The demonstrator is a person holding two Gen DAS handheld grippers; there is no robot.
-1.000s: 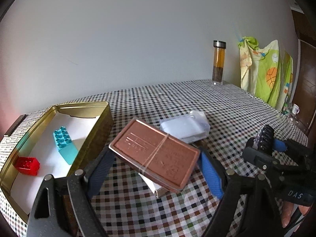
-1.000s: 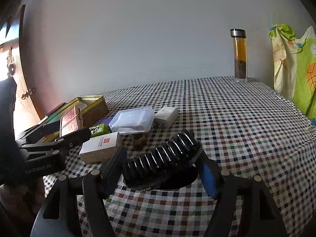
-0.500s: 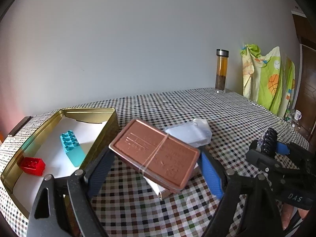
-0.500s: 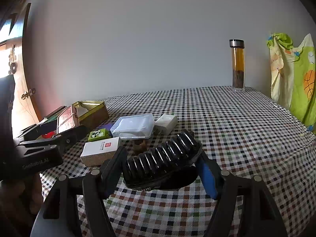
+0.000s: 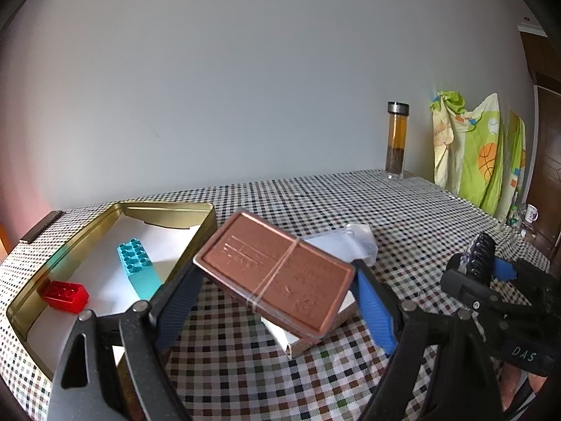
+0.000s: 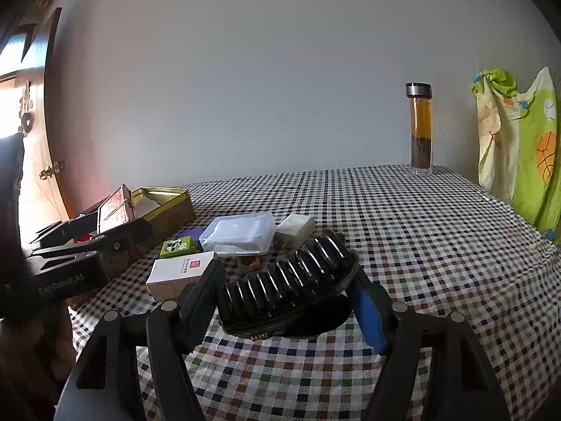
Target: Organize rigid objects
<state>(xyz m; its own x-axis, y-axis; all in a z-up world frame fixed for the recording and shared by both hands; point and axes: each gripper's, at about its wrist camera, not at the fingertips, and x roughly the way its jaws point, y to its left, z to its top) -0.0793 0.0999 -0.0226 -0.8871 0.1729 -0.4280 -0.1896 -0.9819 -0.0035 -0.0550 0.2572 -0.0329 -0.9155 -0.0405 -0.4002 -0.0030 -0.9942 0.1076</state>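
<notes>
Left wrist view: the left gripper [image 5: 277,289] is clamped on a copper tin [image 5: 275,275], held in the air, long axis across the jaws. The gold tray [image 5: 189,236] lies just left of it.

Right wrist view: the right gripper [image 6: 285,296] is clamped on a black ribbed piece [image 6: 285,286] above the table [image 6: 403,231]; the tray [image 6: 171,210] lies far left, nearer the left gripper.

You see a copper-brown tin [image 5: 277,275] mid-frame, a gold tray [image 5: 207,221] holding a red brick [image 5: 66,294] and a teal brick [image 5: 136,268] at left, a multicoloured checked bench [image 5: 403,210], and a glossy black ribbed spring [image 6: 285,279].
</notes>
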